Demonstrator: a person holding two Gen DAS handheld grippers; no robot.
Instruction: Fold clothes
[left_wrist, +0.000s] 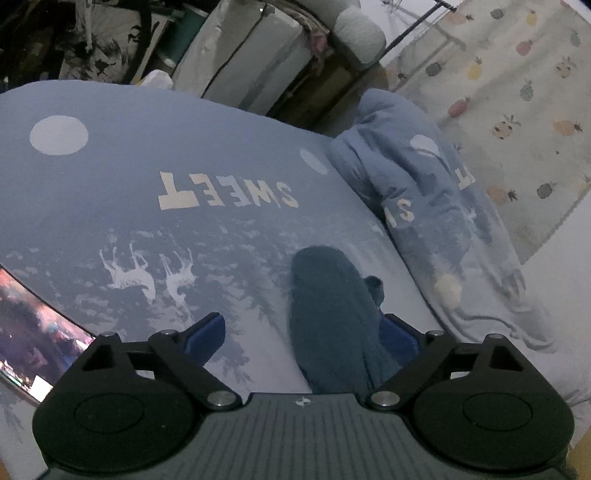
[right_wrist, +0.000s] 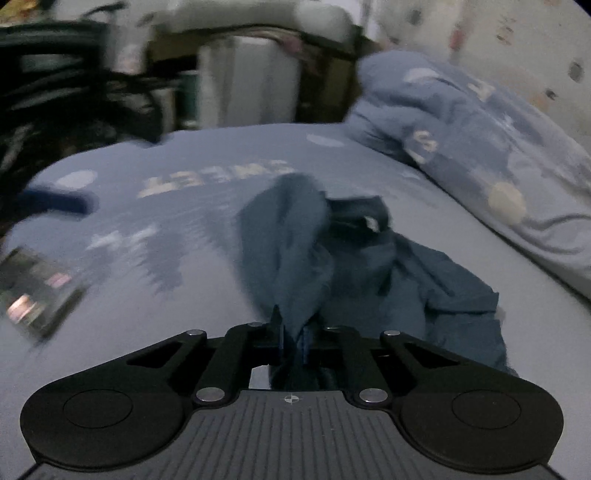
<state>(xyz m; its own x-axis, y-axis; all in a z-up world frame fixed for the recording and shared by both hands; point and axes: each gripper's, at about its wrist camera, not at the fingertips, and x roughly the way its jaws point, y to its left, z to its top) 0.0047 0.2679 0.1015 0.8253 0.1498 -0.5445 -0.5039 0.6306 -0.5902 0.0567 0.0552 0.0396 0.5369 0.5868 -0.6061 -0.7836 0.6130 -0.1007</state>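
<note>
A dark teal garment (right_wrist: 332, 258) lies crumpled on the blue printed bedsheet (right_wrist: 184, 258). My right gripper (right_wrist: 291, 334) is shut on a bunched edge of it, and the cloth rises from the jaws in a fold. In the left wrist view a strip of the same garment (left_wrist: 325, 314) runs between the wide-apart fingers of my left gripper (left_wrist: 303, 332), close to the right finger (left_wrist: 400, 334); this gripper is open. One blue finger of the left gripper (right_wrist: 55, 199) shows blurred at the far left of the right wrist view.
A lit phone (left_wrist: 29, 332) lies on the sheet (left_wrist: 147, 147) at the left. A matching blue pillow (left_wrist: 424, 192) sits at the right, against a pineapple-print cloth (left_wrist: 517, 92). Clutter and a grey padded object (left_wrist: 251, 48) stand beyond the bed's far edge.
</note>
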